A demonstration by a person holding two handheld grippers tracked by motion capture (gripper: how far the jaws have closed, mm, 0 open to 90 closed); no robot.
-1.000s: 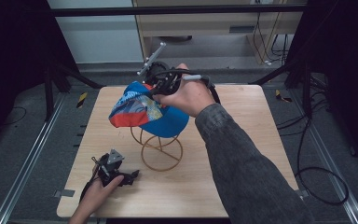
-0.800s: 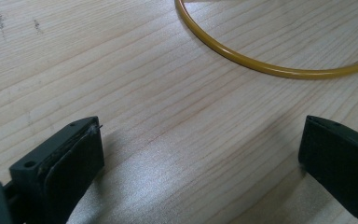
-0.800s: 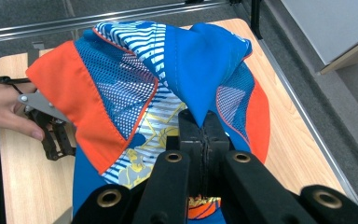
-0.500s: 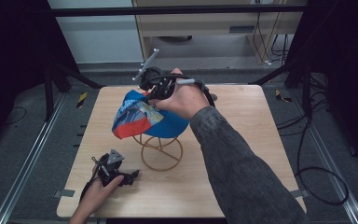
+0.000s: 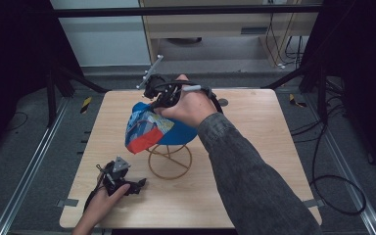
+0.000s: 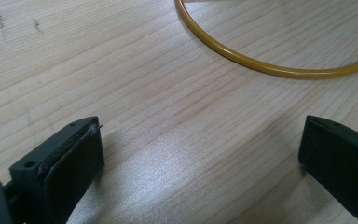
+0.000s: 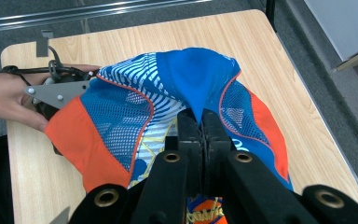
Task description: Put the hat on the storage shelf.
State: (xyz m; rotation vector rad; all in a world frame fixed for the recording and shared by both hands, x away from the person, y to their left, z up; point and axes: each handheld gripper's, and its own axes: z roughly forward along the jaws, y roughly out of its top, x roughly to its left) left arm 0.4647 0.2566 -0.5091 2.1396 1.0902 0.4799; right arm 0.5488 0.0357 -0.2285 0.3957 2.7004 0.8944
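Note:
A blue, orange and white mesh cap (image 5: 152,128) drapes over the top of a yellow wire stand (image 5: 170,161) in the middle of the wooden table (image 5: 259,147). My right gripper (image 5: 160,104) reaches in from the far side and is shut on a fold of the cap's blue fabric (image 7: 193,79), its pads (image 7: 202,122) pinched tight together. My left gripper (image 5: 133,185) lies on the table at the front left, jaws wide open with nothing but bare wood between them (image 6: 200,158). The stand's base ring (image 6: 261,67) curves just beyond its jaws.
In the right gripper view the left gripper (image 7: 58,95) and the hand on it show behind the cap. Beyond the table's far edge stand a cabinet (image 5: 210,29) and metal rails. Cables (image 5: 333,186) lie on the floor at the right.
The right gripper and the cap in it have shifted slightly right and down over the stand. The left gripper has stayed in place.

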